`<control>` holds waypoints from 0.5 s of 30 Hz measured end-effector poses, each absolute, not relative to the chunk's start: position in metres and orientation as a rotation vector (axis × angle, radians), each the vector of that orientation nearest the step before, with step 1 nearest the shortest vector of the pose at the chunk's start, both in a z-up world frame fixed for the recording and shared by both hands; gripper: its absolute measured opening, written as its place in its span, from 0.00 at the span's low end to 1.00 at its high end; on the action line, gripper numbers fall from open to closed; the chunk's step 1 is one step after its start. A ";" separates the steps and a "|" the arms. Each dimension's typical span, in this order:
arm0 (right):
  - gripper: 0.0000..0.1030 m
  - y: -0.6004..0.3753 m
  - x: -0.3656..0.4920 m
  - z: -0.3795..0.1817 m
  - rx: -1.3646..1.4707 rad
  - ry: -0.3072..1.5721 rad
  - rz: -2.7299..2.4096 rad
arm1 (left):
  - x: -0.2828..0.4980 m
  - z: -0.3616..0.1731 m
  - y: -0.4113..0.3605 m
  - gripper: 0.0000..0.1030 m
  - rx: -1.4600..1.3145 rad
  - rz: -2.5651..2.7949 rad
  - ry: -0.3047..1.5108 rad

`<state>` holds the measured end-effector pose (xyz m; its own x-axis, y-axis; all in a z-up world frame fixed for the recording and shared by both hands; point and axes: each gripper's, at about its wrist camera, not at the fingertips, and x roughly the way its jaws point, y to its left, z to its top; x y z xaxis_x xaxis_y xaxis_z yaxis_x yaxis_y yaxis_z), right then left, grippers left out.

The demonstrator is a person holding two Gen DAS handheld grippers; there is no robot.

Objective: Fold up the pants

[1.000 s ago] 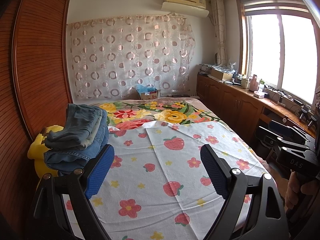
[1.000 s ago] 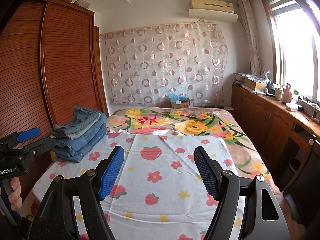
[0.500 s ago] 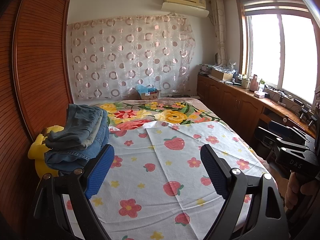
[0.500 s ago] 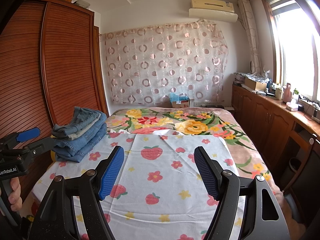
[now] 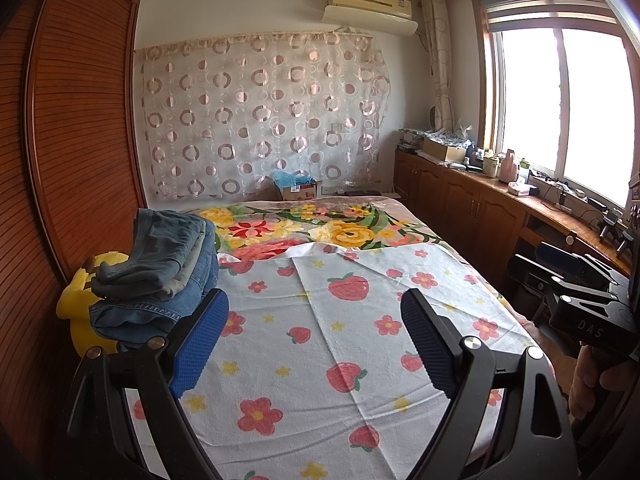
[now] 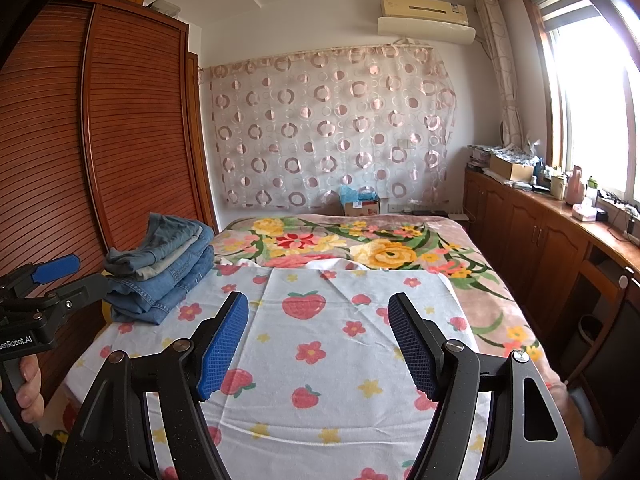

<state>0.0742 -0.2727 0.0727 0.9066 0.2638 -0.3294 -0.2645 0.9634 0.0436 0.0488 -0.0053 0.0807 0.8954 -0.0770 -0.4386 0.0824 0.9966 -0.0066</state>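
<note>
A stack of folded jeans (image 5: 160, 276) (image 6: 164, 268) rests at the left edge of the bed, on a white cloth (image 5: 340, 340) (image 6: 340, 340) printed with strawberries and flowers. My left gripper (image 5: 314, 322) hovers open over the near part of that cloth, its blue pads (image 5: 200, 340) holding nothing. My right gripper (image 6: 318, 322) is open too, with nothing between its jaws, to the right of the stack. Each view catches the other gripper at its edge, held by a hand (image 6: 28, 388).
A floral blanket (image 5: 320, 228) covers the far half of the bed. A wooden wardrobe (image 6: 100, 140) stands along the left, with a yellow plush toy (image 5: 80, 304) wedged beside the jeans. Low wooden cabinets (image 6: 540, 240) with clutter run under the window on the right.
</note>
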 end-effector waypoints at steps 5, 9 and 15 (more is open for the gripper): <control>0.72 -0.272 0.074 0.072 -0.002 0.340 0.273 | 0.048 0.081 -0.005 0.86 0.012 -0.082 0.454; 0.72 -0.273 0.074 0.072 -0.002 0.339 0.273 | 0.049 0.080 -0.005 0.86 0.012 -0.082 0.454; 0.72 -0.273 0.074 0.072 -0.002 0.339 0.273 | 0.049 0.080 -0.005 0.86 0.012 -0.082 0.454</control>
<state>0.0737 -0.2727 0.0716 0.9067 0.2642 -0.3288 -0.2647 0.9633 0.0441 0.0486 -0.0052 0.0799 0.8956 -0.0770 -0.4382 0.0822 0.9966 -0.0072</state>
